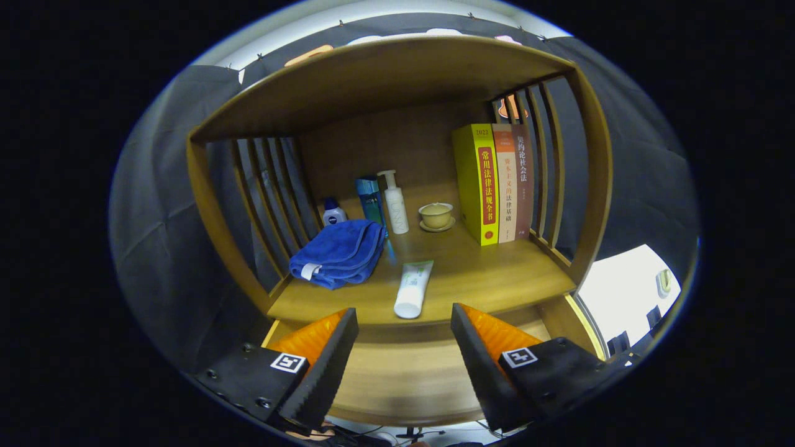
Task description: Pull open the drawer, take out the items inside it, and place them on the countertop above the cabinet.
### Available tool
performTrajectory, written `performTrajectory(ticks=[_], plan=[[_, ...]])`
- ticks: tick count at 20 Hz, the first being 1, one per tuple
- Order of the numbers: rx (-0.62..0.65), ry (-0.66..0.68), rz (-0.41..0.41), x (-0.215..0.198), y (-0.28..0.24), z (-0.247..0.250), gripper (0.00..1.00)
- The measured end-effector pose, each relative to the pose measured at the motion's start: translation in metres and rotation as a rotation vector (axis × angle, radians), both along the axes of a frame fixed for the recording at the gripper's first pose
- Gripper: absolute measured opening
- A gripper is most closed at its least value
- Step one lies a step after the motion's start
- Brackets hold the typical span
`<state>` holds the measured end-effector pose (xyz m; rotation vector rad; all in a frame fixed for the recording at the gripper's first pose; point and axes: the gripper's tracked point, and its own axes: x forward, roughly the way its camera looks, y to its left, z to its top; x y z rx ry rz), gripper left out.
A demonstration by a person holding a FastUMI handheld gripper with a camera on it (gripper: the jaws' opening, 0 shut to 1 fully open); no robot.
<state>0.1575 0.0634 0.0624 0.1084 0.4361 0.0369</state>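
My gripper (404, 326) stands open, with nothing between its fingers. It hovers in front of a wooden cabinet, level with the front edge of the countertop (484, 279). A white tube (413, 288) lies on the countertop just beyond the fingers, its cap end toward me. A folded blue towel (340, 251) lies to the tube's left. Below the countertop, between and under the fingers, is the light wooden drawer front (404, 379); I cannot tell if it is pulled out.
At the back of the countertop stand a small blue-capped jar (333, 213), a blue box (370, 198), a white pump bottle (395, 202) and a lidded cup on a saucer (436, 216). Three upright books (494, 183) lean by the right slatted side. Bare wood lies right of the tube.
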Motion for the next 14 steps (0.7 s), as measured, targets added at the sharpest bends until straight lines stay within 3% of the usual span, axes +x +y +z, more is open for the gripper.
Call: performTrajectory(ticks=[14], plan=[[-0.058, -0.002, -0.039, -0.101, -0.009, -0.083, 0.99]])
